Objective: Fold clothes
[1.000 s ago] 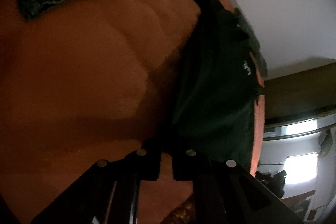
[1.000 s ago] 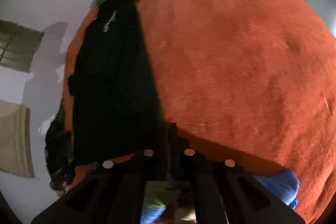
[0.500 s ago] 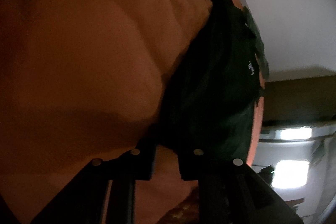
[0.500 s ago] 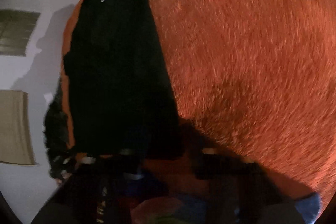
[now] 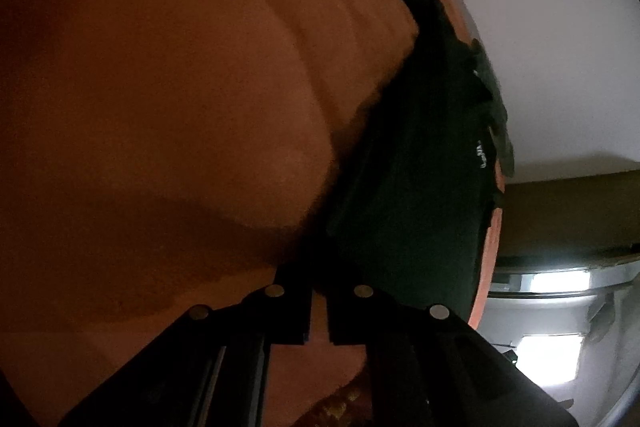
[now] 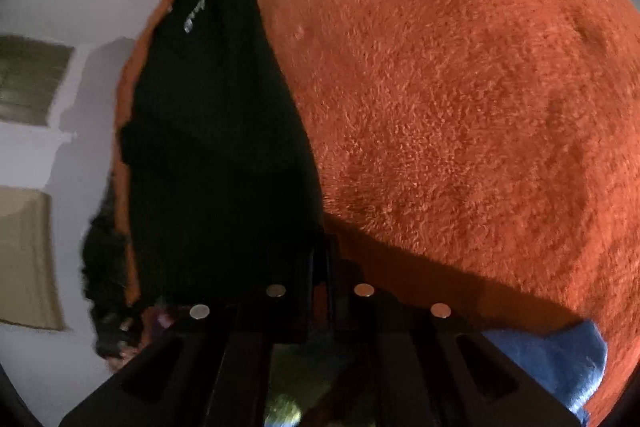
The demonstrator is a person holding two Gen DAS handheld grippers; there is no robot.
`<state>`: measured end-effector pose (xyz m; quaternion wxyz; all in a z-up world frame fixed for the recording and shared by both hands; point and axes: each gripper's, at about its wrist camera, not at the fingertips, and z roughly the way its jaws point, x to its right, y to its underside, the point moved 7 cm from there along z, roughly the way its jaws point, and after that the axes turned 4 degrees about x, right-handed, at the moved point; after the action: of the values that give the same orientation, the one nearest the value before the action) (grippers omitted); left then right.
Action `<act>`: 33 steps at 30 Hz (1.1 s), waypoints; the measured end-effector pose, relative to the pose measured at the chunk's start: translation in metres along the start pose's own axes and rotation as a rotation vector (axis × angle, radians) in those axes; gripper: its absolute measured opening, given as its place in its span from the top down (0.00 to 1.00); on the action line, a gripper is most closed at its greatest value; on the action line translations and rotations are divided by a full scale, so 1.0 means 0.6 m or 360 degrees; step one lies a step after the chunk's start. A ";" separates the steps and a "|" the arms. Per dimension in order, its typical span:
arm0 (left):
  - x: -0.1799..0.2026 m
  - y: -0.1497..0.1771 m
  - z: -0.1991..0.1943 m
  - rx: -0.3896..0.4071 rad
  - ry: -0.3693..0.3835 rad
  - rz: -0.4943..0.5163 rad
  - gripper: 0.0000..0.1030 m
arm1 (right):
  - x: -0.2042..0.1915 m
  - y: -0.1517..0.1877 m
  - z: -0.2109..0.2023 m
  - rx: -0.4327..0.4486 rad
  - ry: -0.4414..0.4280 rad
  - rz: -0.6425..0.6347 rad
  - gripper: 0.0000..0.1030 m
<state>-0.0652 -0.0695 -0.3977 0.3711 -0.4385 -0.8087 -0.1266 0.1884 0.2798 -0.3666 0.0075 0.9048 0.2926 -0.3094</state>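
Orange fleece blanket [image 6: 460,99] carries the black garment [image 5: 408,187] along its edge. Left gripper [image 5: 319,303], jaws nearly closed, sits at the garment's hem; whether it pinches cloth cannot be told. Right gripper [image 6: 320,287] appears clamped on the garment's corner. Risk: hem slipping free, or cloth sliding off the adjacent blanket edge. Open room lies across the blanket, away from the garment.
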 end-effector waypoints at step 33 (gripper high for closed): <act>0.330 -0.248 0.079 -0.0035 -0.0243 0.0498 0.48 | -0.068 -0.551 -0.014 -0.0037 0.0248 -0.0042 0.57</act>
<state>-0.2750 -0.0091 -0.2715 0.3190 -0.5714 -0.7550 -0.0427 -0.0097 0.5340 -0.2813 -0.0088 0.9220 0.3079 -0.2346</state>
